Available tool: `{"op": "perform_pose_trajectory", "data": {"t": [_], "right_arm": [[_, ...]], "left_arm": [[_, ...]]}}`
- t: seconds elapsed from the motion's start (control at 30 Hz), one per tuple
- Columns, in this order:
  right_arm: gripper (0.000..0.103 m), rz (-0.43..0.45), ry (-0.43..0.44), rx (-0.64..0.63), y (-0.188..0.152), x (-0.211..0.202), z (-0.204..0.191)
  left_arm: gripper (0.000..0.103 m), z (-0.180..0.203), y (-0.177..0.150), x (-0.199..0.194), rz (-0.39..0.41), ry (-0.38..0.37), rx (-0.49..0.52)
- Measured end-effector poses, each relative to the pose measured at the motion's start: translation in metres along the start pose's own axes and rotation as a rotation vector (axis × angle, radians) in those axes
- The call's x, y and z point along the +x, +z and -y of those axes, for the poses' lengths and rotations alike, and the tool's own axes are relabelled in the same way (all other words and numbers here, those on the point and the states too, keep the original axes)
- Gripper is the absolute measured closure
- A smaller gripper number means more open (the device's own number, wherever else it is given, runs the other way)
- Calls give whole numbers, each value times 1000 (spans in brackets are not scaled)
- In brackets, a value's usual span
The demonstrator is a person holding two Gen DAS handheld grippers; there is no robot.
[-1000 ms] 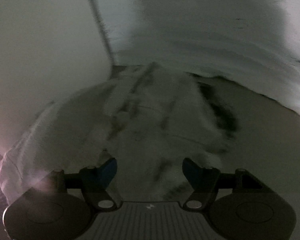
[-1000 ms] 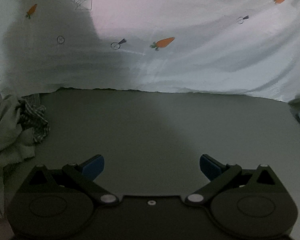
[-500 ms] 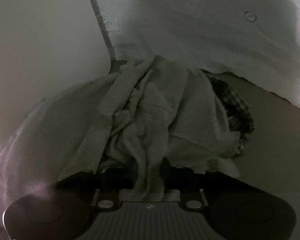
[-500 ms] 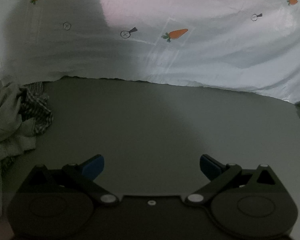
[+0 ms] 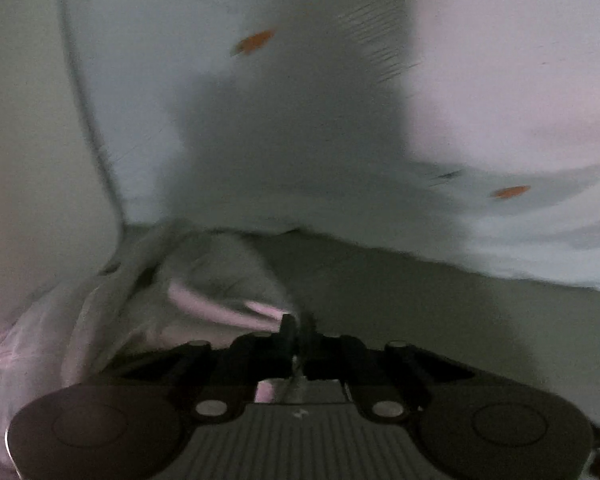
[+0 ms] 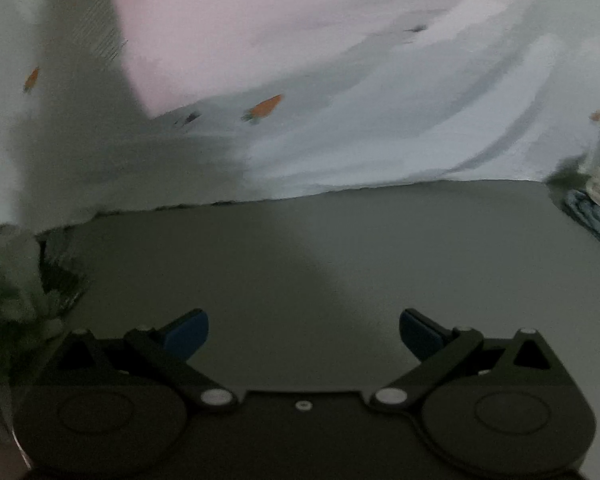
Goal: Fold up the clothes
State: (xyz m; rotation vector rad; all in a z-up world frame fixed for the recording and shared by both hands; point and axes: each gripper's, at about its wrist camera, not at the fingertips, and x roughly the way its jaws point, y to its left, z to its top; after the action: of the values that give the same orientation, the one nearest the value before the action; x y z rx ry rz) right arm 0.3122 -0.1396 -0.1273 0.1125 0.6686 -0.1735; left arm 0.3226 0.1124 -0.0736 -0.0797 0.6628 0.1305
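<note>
My left gripper [image 5: 296,328] is shut on a fold of a pale grey garment [image 5: 204,280], which trails off to the left of its jaws and is blurred by motion. The rest of the clothes pile [image 6: 16,280], pale cloth with a dark checked piece, lies at the left edge of the right wrist view. My right gripper [image 6: 303,330] hangs open over the bare grey table [image 6: 340,248] with nothing between its blue pads [image 6: 188,330].
A white sheet printed with orange carrots [image 6: 266,106] hangs behind the table's far edge; the same sheet [image 5: 256,40] fills the back of the left wrist view. A blue folded cloth [image 6: 592,216] lies at the far right. A pale wall [image 5: 24,160] stands at left.
My left gripper shut on the pale garment and has lifted and pulled it away from the pile. The right gripper has drifted right, staying open.
</note>
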Motion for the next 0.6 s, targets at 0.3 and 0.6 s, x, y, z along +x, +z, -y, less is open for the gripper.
{"op": "perform_pose_trajectory", "data": {"t": [0.3,0.6], "right_arm": [[0,52,-62,146,1,-55,153],[0,54,-46,238,2,-51,189]], "left_arm": [[103,195,-12,-90,100,-358,169],[98,164,-41,-54,-98,-145,43]]}}
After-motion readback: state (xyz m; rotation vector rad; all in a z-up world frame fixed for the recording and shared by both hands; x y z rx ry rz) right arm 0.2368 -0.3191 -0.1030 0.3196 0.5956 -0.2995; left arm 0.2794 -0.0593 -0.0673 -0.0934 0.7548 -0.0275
